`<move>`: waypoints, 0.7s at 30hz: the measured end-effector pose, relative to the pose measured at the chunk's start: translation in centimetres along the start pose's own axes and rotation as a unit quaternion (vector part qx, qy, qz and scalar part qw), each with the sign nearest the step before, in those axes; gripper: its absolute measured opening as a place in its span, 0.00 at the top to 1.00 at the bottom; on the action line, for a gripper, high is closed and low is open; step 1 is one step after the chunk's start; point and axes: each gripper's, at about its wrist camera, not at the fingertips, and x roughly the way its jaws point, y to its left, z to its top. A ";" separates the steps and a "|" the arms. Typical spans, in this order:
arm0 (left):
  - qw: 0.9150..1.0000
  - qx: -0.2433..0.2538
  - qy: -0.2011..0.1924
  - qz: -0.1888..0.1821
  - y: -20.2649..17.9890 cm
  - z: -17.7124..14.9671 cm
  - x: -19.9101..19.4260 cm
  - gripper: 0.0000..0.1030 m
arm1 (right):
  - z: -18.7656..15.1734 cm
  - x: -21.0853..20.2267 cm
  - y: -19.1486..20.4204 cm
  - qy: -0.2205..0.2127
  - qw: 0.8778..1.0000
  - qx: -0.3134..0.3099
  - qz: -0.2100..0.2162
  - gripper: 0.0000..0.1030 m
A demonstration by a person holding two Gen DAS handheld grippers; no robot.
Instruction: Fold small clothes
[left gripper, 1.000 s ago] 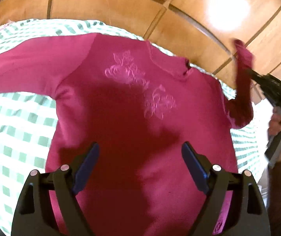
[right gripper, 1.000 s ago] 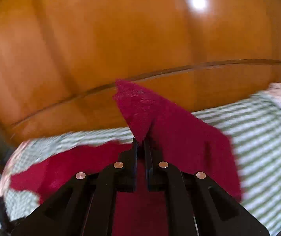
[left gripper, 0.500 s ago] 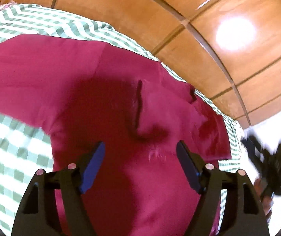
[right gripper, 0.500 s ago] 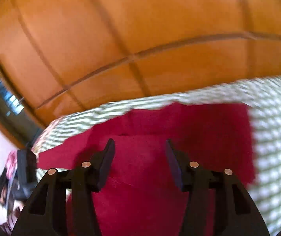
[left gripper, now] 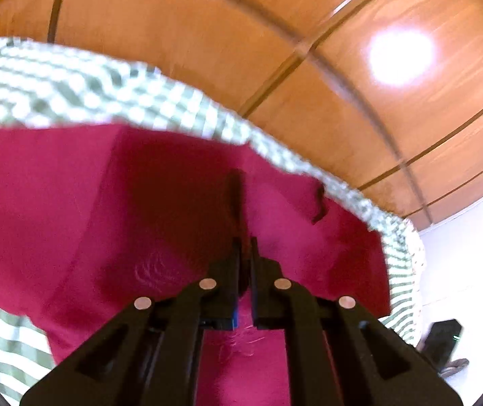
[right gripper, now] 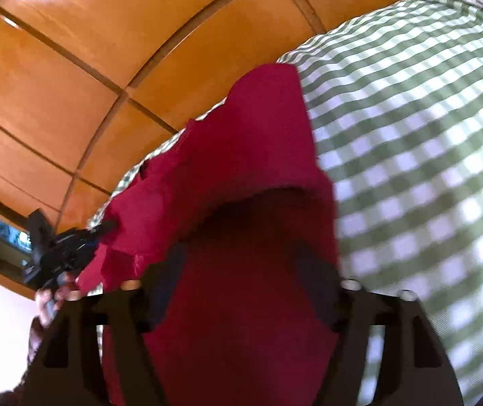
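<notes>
Left wrist view: the left gripper (left gripper: pixel 244 247) has its 2 fingers pressed together, pinching a ridge of the crimson top (left gripper: pixel 72 203), which lies spread on a green-and-white checked cloth (left gripper: pixel 55 84). Glossy wooden panels (left gripper: pixel 241 34) rise behind, with a white wall (left gripper: pixel 471 253) at right.

Right wrist view: the right gripper (right gripper: pixel 241 270) has its jaws spread wide, blurred, over the crimson top (right gripper: pixel 258 152). The checked cloth (right gripper: pixel 410 135) stretches right; wooden panels (right gripper: pixel 89 34) fill the left.
</notes>
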 end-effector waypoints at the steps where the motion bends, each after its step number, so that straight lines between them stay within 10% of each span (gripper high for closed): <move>1: 1.000 0.004 -0.011 -0.002 -0.1 0.3 -0.8 0.96 | 0.5 0.5 0.1 -0.008 1.000 0.003 0.001 0.30; 10: 0.988 0.051 0.008 0.144 2.3 -0.5 2.0 0.96 | 0.7 2.3 0.3 -0.017 0.999 -0.023 -0.045 0.30; 15: 0.988 0.056 -0.005 0.146 2.2 -1.1 2.0 0.94 | -0.3 -0.3 4.1 0.018 0.993 -0.117 -0.028 0.30; 21: 0.989 0.043 -0.017 0.138 2.8 -1.3 1.0 0.59 | 2.2 3.3 7.8 -0.024 0.977 -0.173 -0.122 0.30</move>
